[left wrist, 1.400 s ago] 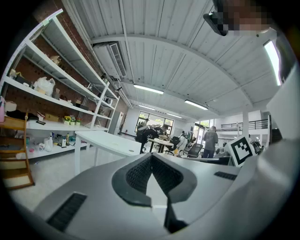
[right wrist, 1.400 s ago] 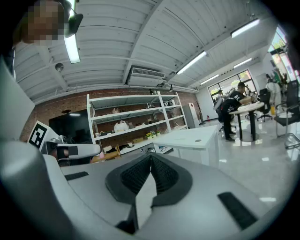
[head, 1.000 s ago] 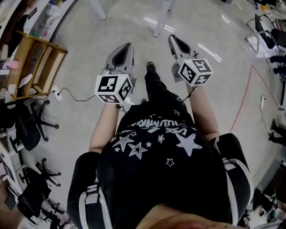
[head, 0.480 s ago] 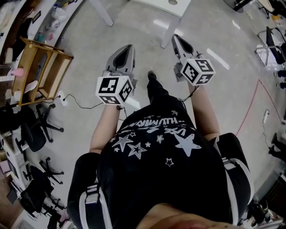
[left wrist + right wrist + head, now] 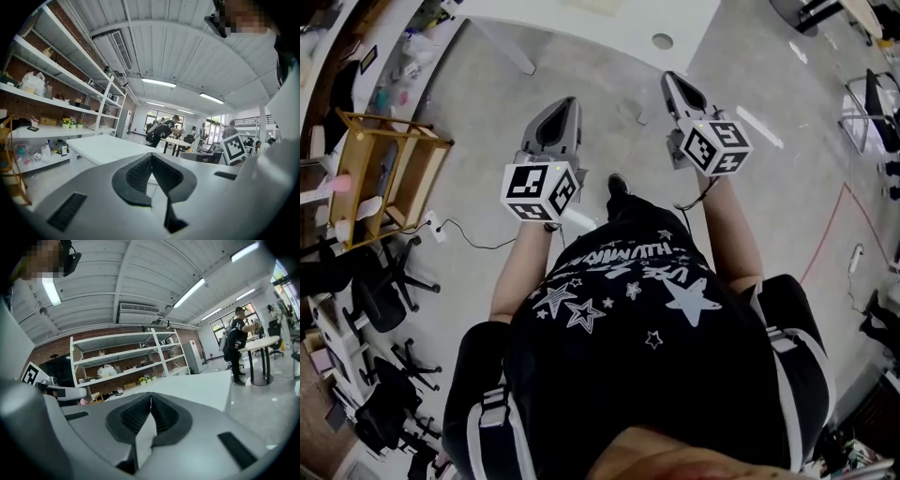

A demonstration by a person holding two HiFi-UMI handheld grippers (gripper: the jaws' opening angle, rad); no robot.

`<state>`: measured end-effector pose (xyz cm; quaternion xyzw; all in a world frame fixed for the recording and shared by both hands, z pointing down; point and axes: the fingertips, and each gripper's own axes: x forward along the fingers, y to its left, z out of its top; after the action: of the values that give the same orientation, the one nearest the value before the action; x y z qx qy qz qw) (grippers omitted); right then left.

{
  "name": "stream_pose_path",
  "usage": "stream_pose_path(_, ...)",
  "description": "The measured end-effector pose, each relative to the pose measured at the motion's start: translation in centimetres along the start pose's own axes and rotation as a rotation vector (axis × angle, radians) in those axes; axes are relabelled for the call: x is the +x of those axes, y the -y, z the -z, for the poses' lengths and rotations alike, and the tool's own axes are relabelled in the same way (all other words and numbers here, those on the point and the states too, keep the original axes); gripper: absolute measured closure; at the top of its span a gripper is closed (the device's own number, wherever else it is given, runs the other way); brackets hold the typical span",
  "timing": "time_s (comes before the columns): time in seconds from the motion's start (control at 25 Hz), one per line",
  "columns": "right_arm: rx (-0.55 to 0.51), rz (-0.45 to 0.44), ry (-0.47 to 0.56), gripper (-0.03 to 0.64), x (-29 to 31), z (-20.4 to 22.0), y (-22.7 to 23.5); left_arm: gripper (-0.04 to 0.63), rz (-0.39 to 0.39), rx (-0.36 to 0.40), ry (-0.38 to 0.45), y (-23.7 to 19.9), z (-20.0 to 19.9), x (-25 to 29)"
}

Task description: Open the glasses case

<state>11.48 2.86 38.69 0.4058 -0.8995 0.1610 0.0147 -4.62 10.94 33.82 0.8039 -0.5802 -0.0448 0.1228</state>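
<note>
In the head view the left gripper [image 5: 565,101] and right gripper [image 5: 670,80] point toward a white table [image 5: 609,28], probably to reach it ready for work, the left gripper view shows jaws pressed together on nothing, the right gripper view shows the same, and the glasses case is nowhere to be seen.

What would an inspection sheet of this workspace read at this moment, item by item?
Surface: white table ahead, its near edge in the head view.
Job's things: nothing seen; no glasses case in any view.
Clutter: small items on the wall shelving.
Grippers: left gripper and right gripper both shut, empty, over the floor.
Cables: black cable on the floor by the wooden rack.
Surroundings: office chairs, red floor line.
</note>
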Motion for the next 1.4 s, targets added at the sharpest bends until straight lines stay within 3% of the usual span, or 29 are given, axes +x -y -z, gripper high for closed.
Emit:
stream_pose_path(0.28,0.003,-0.03,-0.014,0.609,5.4,-1.2,3.4,0.583,-0.036,0.0,0.006,-2.8,-0.9,5.7)
stream_pose_path(0.68,0.005,-0.052,-0.029,0.609,9.8,-2.0,4.7,0.583,-0.046,0.012,-0.004,-5.2,-1.9,9.4)
stream_pose_path(1.2,-0.012,-0.003,0.01,0.609,16.8,-3.1,7.9,0.583,0.062,0.029,-0.014,-10.3,-2.3,18.0)
stream_pose_path(1.4,-0.037,0.019,-0.009,0.607,21.1,-3.4,9.0,0.583,0.09,0.066,-0.082,-14.6,-1.6,22.3)
